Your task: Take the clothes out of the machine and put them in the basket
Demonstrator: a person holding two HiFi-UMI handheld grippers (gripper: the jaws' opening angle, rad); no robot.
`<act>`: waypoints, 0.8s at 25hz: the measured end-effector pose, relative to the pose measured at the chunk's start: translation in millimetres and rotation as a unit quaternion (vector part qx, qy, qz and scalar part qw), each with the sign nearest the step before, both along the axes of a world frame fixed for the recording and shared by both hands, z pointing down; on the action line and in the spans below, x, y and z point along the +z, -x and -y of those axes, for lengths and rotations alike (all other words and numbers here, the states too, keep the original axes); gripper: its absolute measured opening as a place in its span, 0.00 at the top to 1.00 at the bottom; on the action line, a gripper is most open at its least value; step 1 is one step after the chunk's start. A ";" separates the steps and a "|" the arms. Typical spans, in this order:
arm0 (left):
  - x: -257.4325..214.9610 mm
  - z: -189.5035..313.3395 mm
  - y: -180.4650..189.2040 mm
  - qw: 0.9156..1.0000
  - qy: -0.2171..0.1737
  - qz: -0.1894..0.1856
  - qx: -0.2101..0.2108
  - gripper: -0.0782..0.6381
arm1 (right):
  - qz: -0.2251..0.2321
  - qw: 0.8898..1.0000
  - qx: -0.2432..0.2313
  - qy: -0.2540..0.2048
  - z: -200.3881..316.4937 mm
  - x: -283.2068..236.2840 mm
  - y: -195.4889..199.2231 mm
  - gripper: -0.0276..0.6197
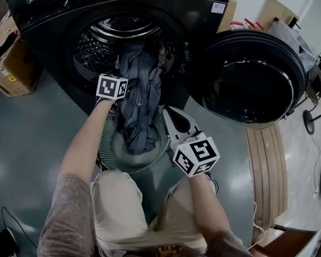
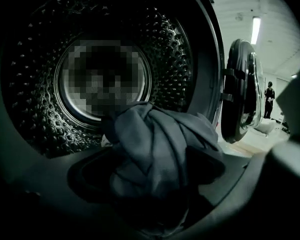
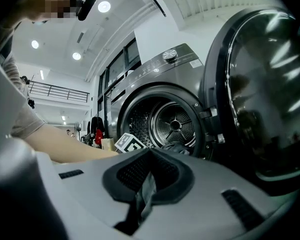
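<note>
One grey garment (across drum mouth)

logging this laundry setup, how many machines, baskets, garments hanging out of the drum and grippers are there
machine: 1
basket: 1
grey garment: 1
grippers: 2, left gripper and right gripper
total: 5
</note>
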State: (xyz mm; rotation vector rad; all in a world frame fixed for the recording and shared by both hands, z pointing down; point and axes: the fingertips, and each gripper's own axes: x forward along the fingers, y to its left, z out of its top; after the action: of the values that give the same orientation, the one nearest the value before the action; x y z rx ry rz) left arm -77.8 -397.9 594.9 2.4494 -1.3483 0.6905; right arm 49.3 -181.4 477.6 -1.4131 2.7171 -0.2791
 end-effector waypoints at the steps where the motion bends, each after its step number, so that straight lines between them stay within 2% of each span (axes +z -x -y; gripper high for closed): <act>1: 1.5 0.8 0.2 1.000 0.003 -0.002 -0.002 0.26 | 0.000 1.000 0.001 0.000 0.6 0.4 -0.8 0.96; 3: 3.3 0.3 -2.6 1.000 0.006 -0.006 -0.002 0.28 | 0.002 1.000 0.005 0.000 1.5 0.3 -3.1 0.96; 6: 3.5 -4.2 -11.0 1.000 0.009 -0.010 0.004 0.40 | 0.008 1.000 0.007 0.000 2.3 -1.4 -3.5 0.96; 8: 2.1 -9.2 -15.7 1.000 0.012 -0.012 0.009 0.54 | 0.006 1.000 0.004 -0.002 2.0 -1.4 -0.9 0.96; 11: -0.8 -19.3 -16.9 0.999 0.021 -0.025 0.007 0.68 | -0.001 1.000 0.003 -0.003 1.6 0.4 0.2 0.96; 15: -12.4 -50.0 -18.6 0.998 0.030 -0.053 0.030 0.72 | 0.008 1.000 0.010 0.002 4.7 4.1 -6.9 0.96; 20: -29.5 -125.5 -26.7 0.993 0.038 -0.037 0.105 0.72 | 0.014 1.000 0.012 0.013 11.2 12.6 -8.8 0.96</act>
State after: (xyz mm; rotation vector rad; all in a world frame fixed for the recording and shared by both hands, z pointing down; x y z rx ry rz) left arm -51.1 -272.4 565.4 2.5515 -1.0290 0.6778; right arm 58.2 -192.6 490.3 -1.4374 2.6820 -0.3303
